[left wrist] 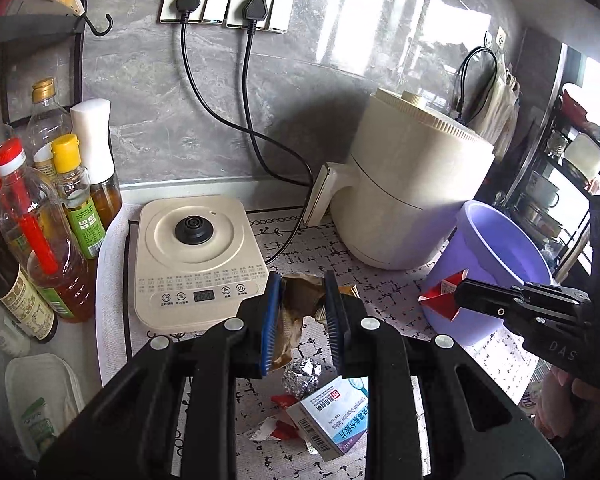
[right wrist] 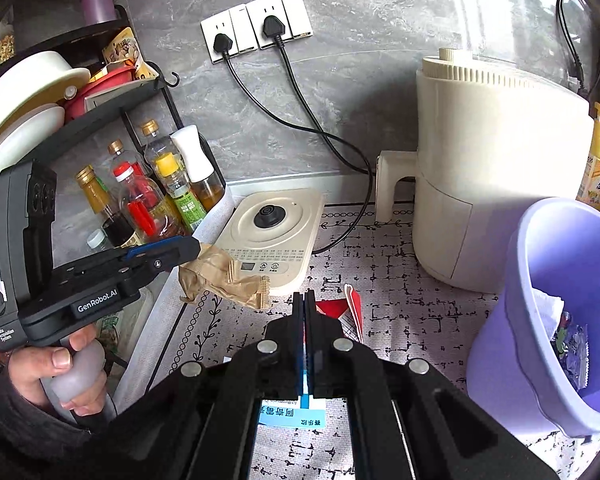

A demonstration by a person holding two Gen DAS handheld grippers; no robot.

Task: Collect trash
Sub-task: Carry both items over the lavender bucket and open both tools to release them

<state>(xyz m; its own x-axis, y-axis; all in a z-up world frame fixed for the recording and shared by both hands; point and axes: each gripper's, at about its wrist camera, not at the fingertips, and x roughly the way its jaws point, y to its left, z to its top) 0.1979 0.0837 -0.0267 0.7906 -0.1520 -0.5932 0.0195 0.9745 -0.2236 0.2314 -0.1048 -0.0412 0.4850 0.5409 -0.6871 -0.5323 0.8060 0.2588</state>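
At the centre of the left wrist view, a crumpled tan foil wrapper (left wrist: pixel 296 312) is pinched between the ribbed pads of the left gripper (left wrist: pixel 302 320), held clear of the patterned mat (left wrist: pixel 384 280). At the right edge, a creased red-and-white paper scrap (left wrist: pixel 440 296) is clamped in the tightly closed right gripper (right wrist: pixel 305 312), beside the smooth lavender plastic bin (right wrist: pixel 548 320), where wrappers already lie. Lower in the frame, a foil ball (left wrist: pixel 302 376) and a printed cardboard box (left wrist: pixel 332 416) are left on the mat.
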